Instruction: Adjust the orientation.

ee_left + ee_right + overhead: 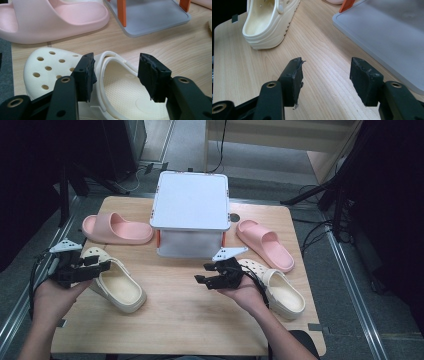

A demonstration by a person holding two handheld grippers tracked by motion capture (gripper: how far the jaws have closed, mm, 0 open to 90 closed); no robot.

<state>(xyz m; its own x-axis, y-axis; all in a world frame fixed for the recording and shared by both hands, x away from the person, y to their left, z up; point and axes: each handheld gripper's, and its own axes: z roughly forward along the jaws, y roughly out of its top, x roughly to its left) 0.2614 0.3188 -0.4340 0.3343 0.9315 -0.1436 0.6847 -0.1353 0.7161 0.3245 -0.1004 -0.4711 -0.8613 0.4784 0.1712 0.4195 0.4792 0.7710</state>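
A wooden table [185, 315] seen from above, with a person's hands coming in from the near edge. At far left, a pink slide [116, 229] lies near the table's back left corner. Just in front of it, the left gripper [95, 266] hovers over a cream clog [116, 282] at the left edge. Its jaws stand wide apart, with nothing clamped. In the left gripper view the clog's [75, 82] heel opening sits between and below the open jaws, holed toe to the left; one pad looks close to the rim, though I cannot tell if it touches.

In the middle stands a white two-tier rack [190, 215] with orange posts.

To its right, the right gripper [206, 274] hovers over bare wood, jaws apart and empty. Behind that hand lies a second cream clog [280, 290], and beyond it a second pink slide [265, 244], near the right edge.
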